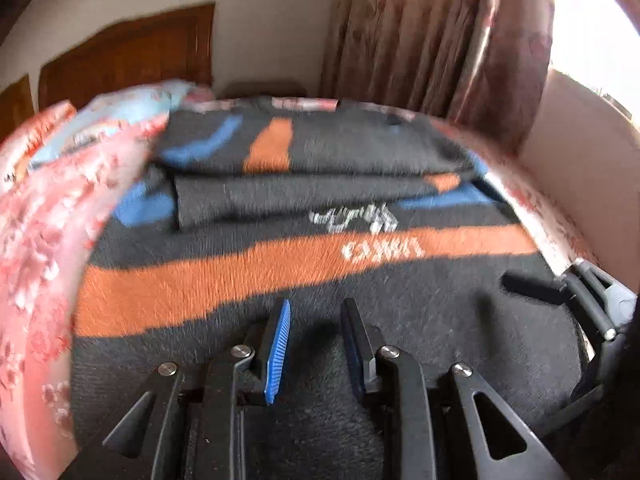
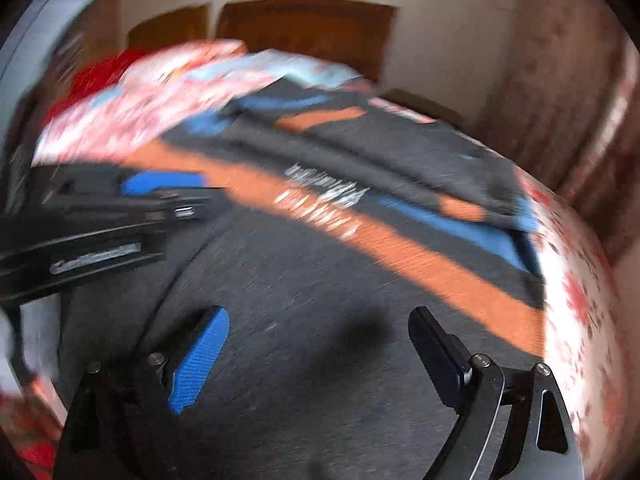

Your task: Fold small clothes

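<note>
Around the work lie a floral bedspread, a wooden headboard and curtains. Nothing blocks either gripper. Spread on the bed, the dark sweater shows orange and blue bands, white lettering, sleeves folded in. Left gripper stands narrowly open, empty; right gripper gapes wide above the fabric.

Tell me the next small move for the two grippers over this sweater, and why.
Probably lower both to the sweater's near hem and pinch it. The left gripper and right gripper hang open above it, holding nothing, and the sleeves already look folded in.
</note>
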`<state>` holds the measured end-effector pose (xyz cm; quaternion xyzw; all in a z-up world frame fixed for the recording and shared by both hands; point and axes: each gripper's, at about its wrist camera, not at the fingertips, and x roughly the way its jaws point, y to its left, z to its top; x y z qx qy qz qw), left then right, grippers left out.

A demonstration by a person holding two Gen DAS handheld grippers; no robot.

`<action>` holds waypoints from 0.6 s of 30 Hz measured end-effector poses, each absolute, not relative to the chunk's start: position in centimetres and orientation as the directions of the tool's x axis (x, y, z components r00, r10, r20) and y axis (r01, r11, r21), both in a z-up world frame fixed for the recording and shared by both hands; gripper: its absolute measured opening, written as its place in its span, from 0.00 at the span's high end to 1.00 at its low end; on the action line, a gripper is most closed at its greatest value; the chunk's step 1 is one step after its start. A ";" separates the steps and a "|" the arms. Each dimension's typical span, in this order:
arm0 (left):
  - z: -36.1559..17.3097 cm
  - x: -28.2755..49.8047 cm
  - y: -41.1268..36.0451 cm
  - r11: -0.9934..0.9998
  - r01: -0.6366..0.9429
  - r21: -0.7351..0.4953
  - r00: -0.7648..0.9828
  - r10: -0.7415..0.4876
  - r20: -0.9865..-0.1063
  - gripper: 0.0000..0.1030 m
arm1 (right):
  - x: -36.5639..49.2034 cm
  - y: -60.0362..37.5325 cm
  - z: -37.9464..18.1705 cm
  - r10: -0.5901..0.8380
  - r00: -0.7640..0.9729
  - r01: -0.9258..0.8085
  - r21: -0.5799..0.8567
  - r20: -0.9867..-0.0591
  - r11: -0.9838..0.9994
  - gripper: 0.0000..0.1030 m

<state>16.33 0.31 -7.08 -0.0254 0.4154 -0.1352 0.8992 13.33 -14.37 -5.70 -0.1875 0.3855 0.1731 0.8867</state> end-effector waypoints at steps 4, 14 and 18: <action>-7.2 16.2 5.4 0.966 0.019 -0.256 0.658 -0.205 -0.724 0.74 | 14.6 -18.6 -5.5 0.058 0.652 -0.290 -0.177 -0.756 0.941 0.00; -7.2 14.1 11.3 0.922 -0.255 -0.290 0.723 -0.017 -0.691 0.74 | 14.2 -24.8 -4.9 -0.083 0.657 -0.033 -0.139 -0.750 0.990 0.00; -6.7 13.1 9.7 0.932 -0.133 -0.338 0.734 -0.136 -0.665 0.74 | 12.8 -22.7 -3.8 -0.003 0.704 -0.110 -0.113 -0.710 0.988 0.00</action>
